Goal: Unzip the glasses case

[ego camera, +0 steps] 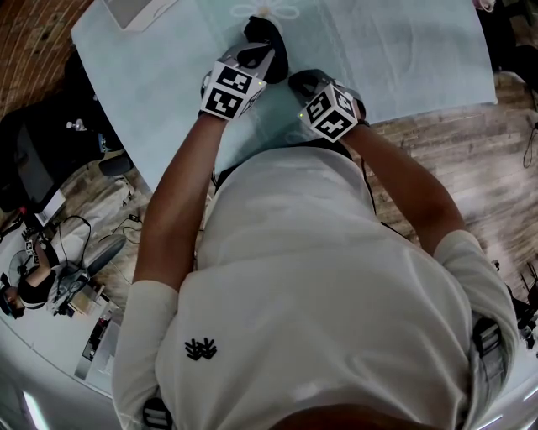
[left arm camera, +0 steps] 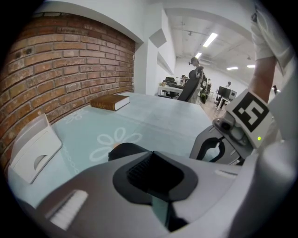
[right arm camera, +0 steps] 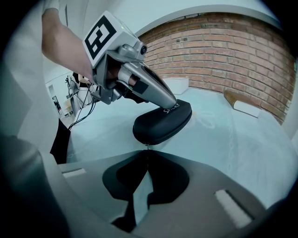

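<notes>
1. Left tongs (right arm camera: 171, 104), jaws together, press their tips down on top of the case (right arm camera: 160, 124).
2. Right tongs (right arm camera: 146, 154) are pinched shut on the zip pull (right arm camera: 146, 147) at the case's near end.
3. Case lies closed on the pale blue table (right arm camera: 242, 139), just beyond the right tongs.

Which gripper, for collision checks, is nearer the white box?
Left. The left gripper rests on the glasses case toward the white box; the right gripper sits farther off.
</notes>
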A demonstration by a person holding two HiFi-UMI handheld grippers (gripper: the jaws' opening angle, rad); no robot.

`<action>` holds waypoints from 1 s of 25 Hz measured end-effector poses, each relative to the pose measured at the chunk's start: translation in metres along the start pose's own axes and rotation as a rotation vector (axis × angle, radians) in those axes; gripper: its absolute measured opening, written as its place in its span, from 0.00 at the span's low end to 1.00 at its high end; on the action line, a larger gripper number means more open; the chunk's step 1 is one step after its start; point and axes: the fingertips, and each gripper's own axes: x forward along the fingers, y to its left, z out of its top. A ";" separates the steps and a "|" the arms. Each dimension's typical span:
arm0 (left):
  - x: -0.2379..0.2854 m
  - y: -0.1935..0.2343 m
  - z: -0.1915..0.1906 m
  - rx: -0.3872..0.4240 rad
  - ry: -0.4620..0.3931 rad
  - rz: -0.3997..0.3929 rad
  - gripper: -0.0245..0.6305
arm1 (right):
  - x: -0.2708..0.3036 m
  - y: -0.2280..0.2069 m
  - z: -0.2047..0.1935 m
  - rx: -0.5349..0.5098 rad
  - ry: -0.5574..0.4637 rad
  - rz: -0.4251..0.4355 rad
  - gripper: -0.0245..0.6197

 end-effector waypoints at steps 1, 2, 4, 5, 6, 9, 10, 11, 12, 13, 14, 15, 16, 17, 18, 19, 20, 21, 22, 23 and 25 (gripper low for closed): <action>0.000 0.000 0.000 0.002 -0.003 0.000 0.12 | -0.001 0.000 0.000 0.001 -0.002 0.001 0.04; 0.000 0.000 0.001 0.001 -0.006 0.001 0.12 | -0.002 -0.001 0.000 0.002 -0.003 0.002 0.04; 0.000 0.000 0.001 -0.004 -0.010 0.000 0.12 | -0.003 -0.001 0.000 0.002 -0.003 0.004 0.04; -0.001 0.001 0.001 -0.004 -0.012 -0.001 0.12 | -0.004 -0.002 0.000 0.001 -0.004 0.004 0.04; -0.001 0.001 0.001 -0.001 -0.012 -0.002 0.12 | -0.004 -0.002 0.001 0.000 -0.004 0.003 0.04; -0.001 0.002 0.000 0.006 -0.006 -0.006 0.12 | -0.005 -0.004 0.001 -0.003 -0.006 -0.001 0.04; -0.001 0.002 -0.001 0.007 -0.005 -0.007 0.12 | -0.005 -0.004 0.001 -0.002 -0.008 -0.003 0.04; 0.000 0.003 -0.003 0.008 -0.004 -0.007 0.12 | -0.004 -0.005 0.001 0.000 -0.009 -0.004 0.04; 0.000 0.004 -0.004 0.010 -0.005 -0.007 0.12 | -0.004 -0.006 0.002 0.000 -0.011 -0.006 0.04; 0.000 0.004 -0.004 0.011 -0.006 -0.008 0.12 | -0.004 -0.007 0.002 0.000 -0.011 -0.008 0.04; 0.000 0.005 -0.005 0.011 -0.006 -0.010 0.12 | -0.004 -0.008 0.003 0.000 -0.012 -0.009 0.04; 0.000 0.005 -0.004 0.010 -0.005 -0.011 0.12 | -0.004 -0.009 0.003 0.000 -0.012 -0.011 0.04; -0.001 0.004 -0.004 0.010 -0.003 -0.013 0.12 | -0.005 -0.010 0.003 0.000 -0.013 -0.014 0.04; -0.002 0.004 -0.004 0.011 -0.002 -0.015 0.12 | -0.006 -0.012 0.003 0.002 -0.015 -0.018 0.04; -0.002 0.004 -0.005 0.012 -0.001 -0.016 0.12 | -0.007 -0.014 0.004 0.004 -0.017 -0.021 0.04; -0.002 0.004 -0.005 0.012 -0.001 -0.017 0.12 | -0.008 -0.015 0.004 0.003 -0.018 -0.023 0.04; -0.001 0.004 -0.005 0.010 -0.001 -0.018 0.12 | -0.008 -0.017 0.005 -0.001 -0.018 -0.023 0.04; -0.001 0.004 -0.004 0.007 -0.002 -0.019 0.12 | -0.008 -0.018 0.005 -0.008 -0.018 -0.022 0.04; -0.001 0.004 -0.004 0.004 -0.003 -0.019 0.12 | -0.009 -0.019 0.006 -0.015 -0.018 -0.022 0.04; -0.001 0.004 -0.004 0.002 -0.003 -0.019 0.12 | -0.009 -0.020 0.005 -0.016 -0.020 -0.022 0.04; 0.000 0.004 -0.004 0.002 -0.002 -0.021 0.12 | -0.009 -0.023 0.005 -0.008 -0.022 -0.024 0.04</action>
